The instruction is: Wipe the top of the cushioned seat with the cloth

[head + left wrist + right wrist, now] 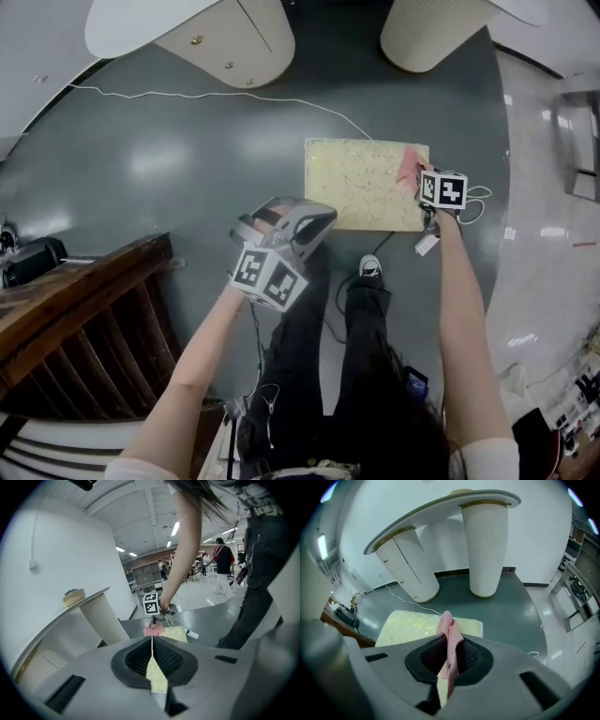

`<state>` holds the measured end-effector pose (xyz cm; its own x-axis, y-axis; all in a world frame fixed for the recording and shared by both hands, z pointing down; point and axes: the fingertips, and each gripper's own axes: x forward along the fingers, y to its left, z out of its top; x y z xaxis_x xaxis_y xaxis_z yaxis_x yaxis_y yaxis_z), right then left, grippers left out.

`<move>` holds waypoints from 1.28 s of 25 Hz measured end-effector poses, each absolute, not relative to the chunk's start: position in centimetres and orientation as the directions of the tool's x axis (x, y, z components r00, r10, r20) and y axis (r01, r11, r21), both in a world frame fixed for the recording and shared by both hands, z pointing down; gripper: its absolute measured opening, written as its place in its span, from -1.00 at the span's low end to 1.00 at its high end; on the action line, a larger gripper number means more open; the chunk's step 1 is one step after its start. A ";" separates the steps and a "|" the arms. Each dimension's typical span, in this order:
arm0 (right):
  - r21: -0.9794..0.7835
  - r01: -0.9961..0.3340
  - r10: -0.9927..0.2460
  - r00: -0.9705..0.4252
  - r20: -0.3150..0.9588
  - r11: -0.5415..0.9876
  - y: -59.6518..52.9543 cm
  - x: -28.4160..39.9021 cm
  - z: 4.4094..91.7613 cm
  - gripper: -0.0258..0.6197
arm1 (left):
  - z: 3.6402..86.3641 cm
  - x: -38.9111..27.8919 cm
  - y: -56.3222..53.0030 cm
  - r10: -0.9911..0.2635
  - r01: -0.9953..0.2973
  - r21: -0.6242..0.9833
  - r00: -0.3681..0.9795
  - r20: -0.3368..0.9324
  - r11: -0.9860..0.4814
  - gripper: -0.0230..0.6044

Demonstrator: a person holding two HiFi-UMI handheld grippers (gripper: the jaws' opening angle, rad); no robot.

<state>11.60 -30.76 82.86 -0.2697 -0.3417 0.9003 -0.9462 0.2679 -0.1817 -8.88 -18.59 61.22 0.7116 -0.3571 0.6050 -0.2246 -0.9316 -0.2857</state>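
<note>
**Cloth clamped at the seat's right end**

The cushioned seat (pixel 361 187) lies flat on the dark grey floor (pixel 169 169), just ahead of the person's shoe (pixel 370 267). In the head view its long axis runs left to right. The right tongs (pixel 449 657) are clamped on the pink cloth (pixel 449 639), over the right end of the seat. The cloth is bunched into a narrow strip. It runs lengthwise between the pads and sticks out past the tips, towards the seat's far edge. The left tongs (pixel 152 654) are held off the seat's near left corner. Their pads are pressed together with nothing between them, and they point along the seat towards the cloth.
</note>
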 end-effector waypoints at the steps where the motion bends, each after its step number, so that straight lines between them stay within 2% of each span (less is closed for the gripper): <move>1: -0.172 -0.950 -0.342 -0.257 0.904 0.260 -30.6 12.6 82.8 -0.87 | 61.2 -8.5 -18.6 -0.350 -0.218 -0.283 0.714 0.606 -0.934 -0.90; 7: -0.138 -0.967 -0.351 -0.208 0.913 0.213 -30.0 17.0 82.0 -0.87 | 61.2 -7.2 -19.0 -0.344 -0.205 -0.289 0.720 0.603 -0.935 -0.90; 12: -0.185 -0.954 -0.369 -0.264 0.891 0.236 -30.1 15.3 80.3 -0.87 | 60.7 -7.2 -19.5 -0.359 -0.223 -0.291 0.715 0.600 -0.930 -0.90; 21: -0.353 -0.875 -0.355 -0.462 0.813 0.330 -28.7 3.3 79.2 -0.87 | 61.0 -9.8 -18.7 -0.384 -0.258 -0.287 0.692 0.611 -0.922 -0.90; 32: -0.450 -0.771 -0.199 -0.578 0.791 0.450 -24.1 -11.1 82.0 -0.87 | 62.6 -16.0 -17.1 -0.440 -0.357 -0.265 0.636 0.634 -0.896 -0.90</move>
<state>-11.14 -24.11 82.04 -0.5784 -0.1995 0.7910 -0.7711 0.4501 -0.4503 -16.05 -17.07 62.56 0.6359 -0.4404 0.6338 -0.3566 -0.8959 -0.2648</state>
